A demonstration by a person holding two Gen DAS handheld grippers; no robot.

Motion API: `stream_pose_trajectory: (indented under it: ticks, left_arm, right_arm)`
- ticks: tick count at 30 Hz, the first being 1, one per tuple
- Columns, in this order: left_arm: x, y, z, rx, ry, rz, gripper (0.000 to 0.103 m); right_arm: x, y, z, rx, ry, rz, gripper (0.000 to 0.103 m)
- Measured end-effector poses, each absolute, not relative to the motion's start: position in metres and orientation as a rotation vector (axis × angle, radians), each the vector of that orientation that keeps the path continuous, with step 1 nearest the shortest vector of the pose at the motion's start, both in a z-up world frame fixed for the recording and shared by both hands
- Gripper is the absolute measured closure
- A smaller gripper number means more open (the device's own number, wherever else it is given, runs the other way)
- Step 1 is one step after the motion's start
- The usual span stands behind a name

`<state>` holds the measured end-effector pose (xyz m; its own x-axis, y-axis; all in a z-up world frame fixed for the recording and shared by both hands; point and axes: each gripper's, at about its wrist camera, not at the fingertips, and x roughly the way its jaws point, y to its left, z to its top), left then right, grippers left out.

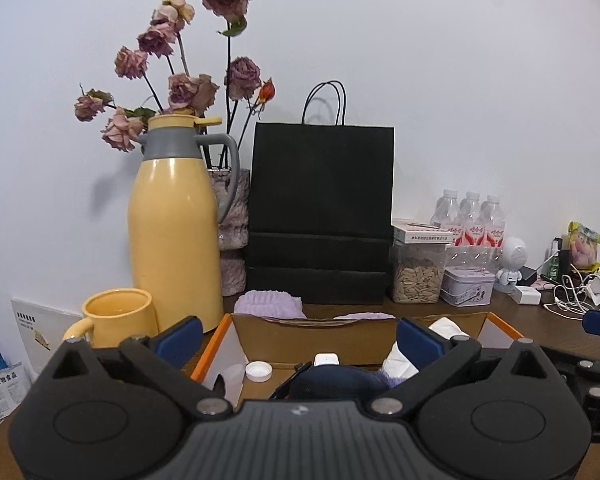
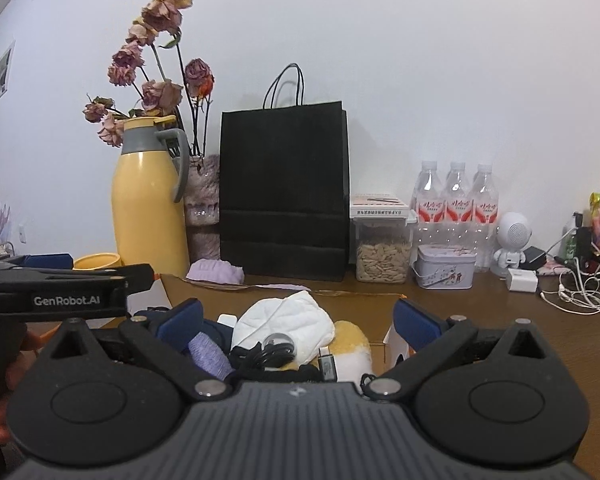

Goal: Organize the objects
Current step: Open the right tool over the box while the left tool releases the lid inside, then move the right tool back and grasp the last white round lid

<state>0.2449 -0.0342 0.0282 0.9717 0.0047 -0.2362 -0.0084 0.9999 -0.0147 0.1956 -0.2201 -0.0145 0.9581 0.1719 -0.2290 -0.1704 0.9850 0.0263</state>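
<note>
Cardboard box, flaps open, sits just beyond and below both tongs, already holding a white cloth, a purple roll, black cable and a bottle cap. I hold the left gripper and right gripper over it, jaws wide apart, nothing between them. Much looks packed; a purple knit piece beyond the box, ahead of the left tongs, and tangled white cords well off to my right seem left to sort.

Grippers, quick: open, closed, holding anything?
Left gripper: open, holding nothing.
Right gripper: open, holding nothing.
</note>
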Motion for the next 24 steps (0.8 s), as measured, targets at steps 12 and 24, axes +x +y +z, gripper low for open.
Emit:
stream_pose_trajectory:
  ticks: [12,24]
  left_arm:
    - [0.183,-0.021,0.004,0.031,0.294,0.042,0.0]
    - [0.155,0.006,-0.027,0.051,0.483,0.027,0.0]
  right_arm:
    - [0.136,-0.218,-0.036,0.005,0.253,0.165,0.0]
    - [0.127,-0.183,-0.064,-0.106,0.518,0.294,0.0]
